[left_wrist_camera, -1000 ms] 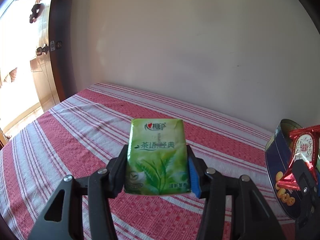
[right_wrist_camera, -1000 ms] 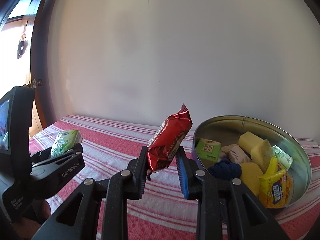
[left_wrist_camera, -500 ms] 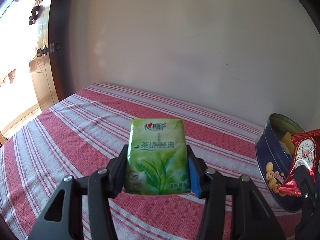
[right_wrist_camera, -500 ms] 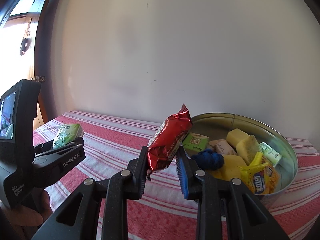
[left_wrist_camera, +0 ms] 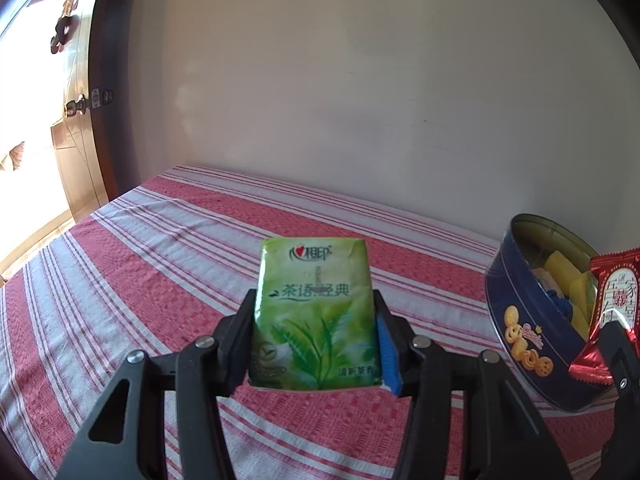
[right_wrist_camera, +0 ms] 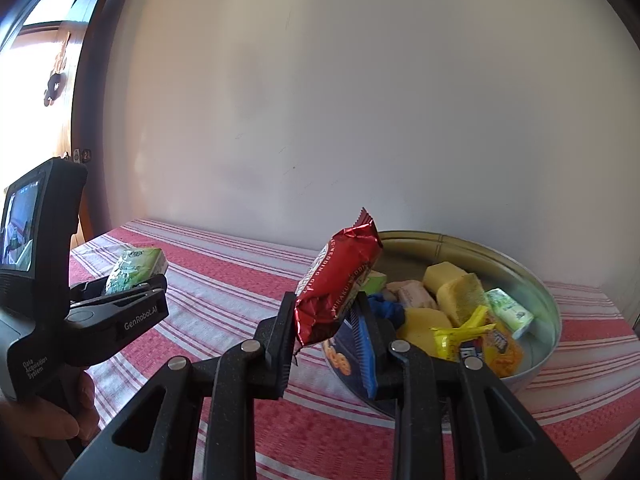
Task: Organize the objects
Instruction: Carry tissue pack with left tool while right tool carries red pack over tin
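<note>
My left gripper (left_wrist_camera: 316, 344) is shut on a green tea-print tissue pack (left_wrist_camera: 316, 316), held above the striped cloth, left of the tin. It also shows in the right wrist view (right_wrist_camera: 136, 268). My right gripper (right_wrist_camera: 326, 340) is shut on a red snack packet (right_wrist_camera: 336, 284), held upright just left of the tin's rim; the packet also shows in the left wrist view (left_wrist_camera: 612, 304). The round blue cookie tin (left_wrist_camera: 524, 320), with a silver inside (right_wrist_camera: 532, 280), holds yellow sponges (right_wrist_camera: 456, 292), a yellow snack bag (right_wrist_camera: 480, 340), a blue cloth and small packets.
A red-and-white striped cloth (left_wrist_camera: 140, 280) covers the table, which stands against a pale wall. A dark wooden door frame (left_wrist_camera: 100, 120) and a bright doorway are at the left. A hand (right_wrist_camera: 48, 416) holds the left gripper's handle.
In both views the tin has shifted left and looms larger, so both grippers have moved right towards it. Both packs stay gripped.
</note>
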`<control>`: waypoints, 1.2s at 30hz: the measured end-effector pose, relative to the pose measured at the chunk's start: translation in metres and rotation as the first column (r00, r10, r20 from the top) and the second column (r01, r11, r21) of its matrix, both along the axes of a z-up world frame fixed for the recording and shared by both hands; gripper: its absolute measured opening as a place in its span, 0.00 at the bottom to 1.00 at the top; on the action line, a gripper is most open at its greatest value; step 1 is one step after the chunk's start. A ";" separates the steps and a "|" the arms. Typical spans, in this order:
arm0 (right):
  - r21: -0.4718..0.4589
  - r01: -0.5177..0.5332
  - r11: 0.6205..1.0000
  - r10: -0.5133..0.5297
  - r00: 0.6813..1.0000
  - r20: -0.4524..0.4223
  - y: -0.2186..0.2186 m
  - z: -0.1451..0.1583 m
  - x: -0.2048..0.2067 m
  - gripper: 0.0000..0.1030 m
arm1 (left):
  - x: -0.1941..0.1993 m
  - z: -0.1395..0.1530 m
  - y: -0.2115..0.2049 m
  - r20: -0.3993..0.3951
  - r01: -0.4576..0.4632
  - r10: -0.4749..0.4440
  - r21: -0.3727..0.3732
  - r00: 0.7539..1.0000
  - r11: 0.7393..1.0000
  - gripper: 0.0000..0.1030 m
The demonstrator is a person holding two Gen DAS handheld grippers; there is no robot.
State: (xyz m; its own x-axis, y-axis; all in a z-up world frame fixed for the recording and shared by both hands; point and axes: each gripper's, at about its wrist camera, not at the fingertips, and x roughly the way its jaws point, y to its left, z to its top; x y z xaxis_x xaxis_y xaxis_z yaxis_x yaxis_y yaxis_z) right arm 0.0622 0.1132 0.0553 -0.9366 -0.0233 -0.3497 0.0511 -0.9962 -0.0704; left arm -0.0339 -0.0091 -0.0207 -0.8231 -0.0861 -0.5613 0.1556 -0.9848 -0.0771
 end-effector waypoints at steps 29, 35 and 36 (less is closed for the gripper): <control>0.038 0.130 0.991 -0.126 0.987 -0.099 0.074 0.018 0.002 0.29 | 0.008 0.042 0.098 -0.117 0.159 -0.161 -0.030 0.980 0.987 0.51; 0.026 0.177 0.984 -0.174 0.979 -0.103 0.090 0.020 -0.003 0.29 | 0.006 0.048 0.115 -0.131 0.196 -0.199 -0.031 0.971 0.980 0.51; 0.025 0.184 0.983 -0.181 0.978 -0.103 0.092 0.020 -0.002 0.29 | 0.006 0.049 0.119 -0.132 0.200 -0.202 -0.031 0.970 0.979 0.51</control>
